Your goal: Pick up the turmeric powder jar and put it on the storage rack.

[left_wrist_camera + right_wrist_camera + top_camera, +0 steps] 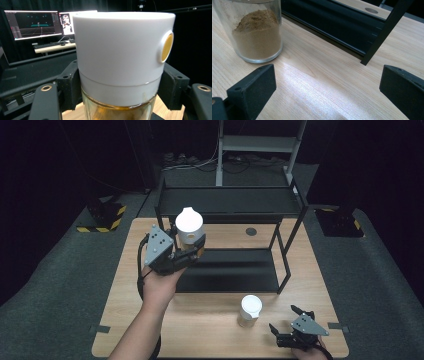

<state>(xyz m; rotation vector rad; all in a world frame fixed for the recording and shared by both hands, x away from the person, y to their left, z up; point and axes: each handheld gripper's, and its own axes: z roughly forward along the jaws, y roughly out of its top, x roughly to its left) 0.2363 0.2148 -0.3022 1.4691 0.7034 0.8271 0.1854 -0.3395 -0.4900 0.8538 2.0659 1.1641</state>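
Count: 2 jars w/ white lids, 1 held up in the air [189, 233] and 1 standing on the table [249, 310] (brown powder shows in its glass). 2 grippers: left gripper [186, 256] and right gripper [287, 318], each w/ 2 black jaws. 1 black shelf rack [290, 270] w/ 2 tiers. 1 wooden table [210, 330]. 2 monitors [33, 23] in the left gripper view, approx. side by side, plus 1 keyboard [50, 45] below them.

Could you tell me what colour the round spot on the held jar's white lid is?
Yellow-orange spot on the lid, clearest in the left gripper view.
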